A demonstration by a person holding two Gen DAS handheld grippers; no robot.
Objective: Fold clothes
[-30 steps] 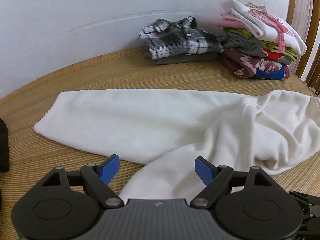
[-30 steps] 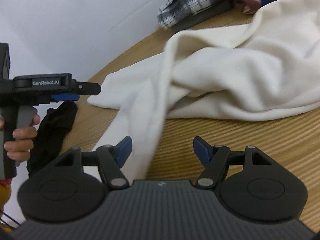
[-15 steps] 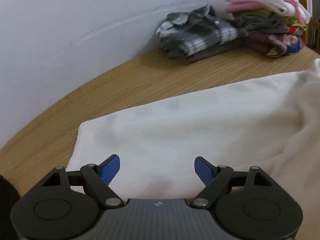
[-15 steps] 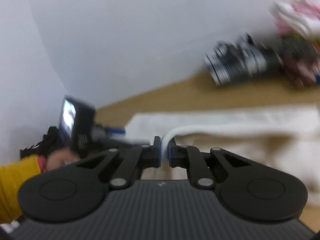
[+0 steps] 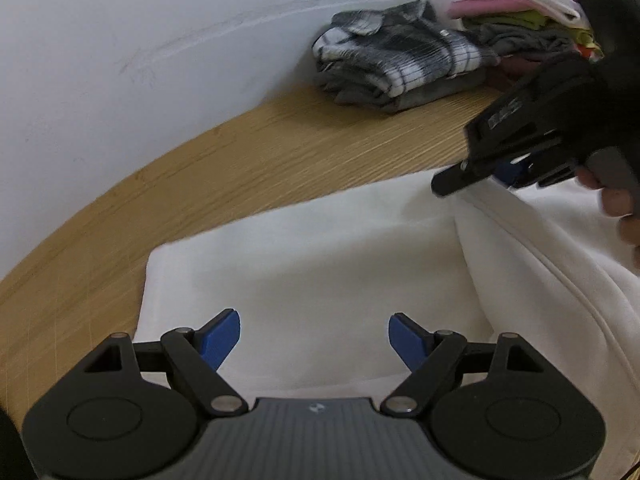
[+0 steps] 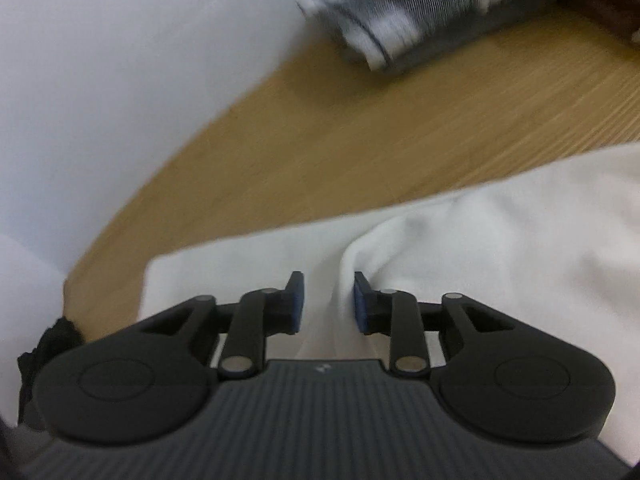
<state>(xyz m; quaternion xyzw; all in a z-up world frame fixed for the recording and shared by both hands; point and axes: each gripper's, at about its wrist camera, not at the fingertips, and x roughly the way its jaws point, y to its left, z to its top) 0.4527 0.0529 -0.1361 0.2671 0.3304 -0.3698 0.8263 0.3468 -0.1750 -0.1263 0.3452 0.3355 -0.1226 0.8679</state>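
Currently, item 1: cream-white soft garment (image 5: 320, 264), spread flat on round light-wood table (image 5: 248, 160), its left hem edge near table's edge; a fold of same cloth is raised at right side. Item 2: left gripper (image 5: 314, 338), black w/ blue pads, jaws wide apart, nothing between them, hovering over flat part of garment. Item 3: right gripper (image 6: 329, 306), jaws partly apart w/ a ridge of the white cloth standing between pads; pads not pressing it, as far as right wrist view shows. Item 4: folded black-white plaid shirt (image 5: 400, 56) at back by white wall (image 5: 140, 40). Item 5: stack of folded multicolour clothes (image 5: 520, 12) just beside it, right.
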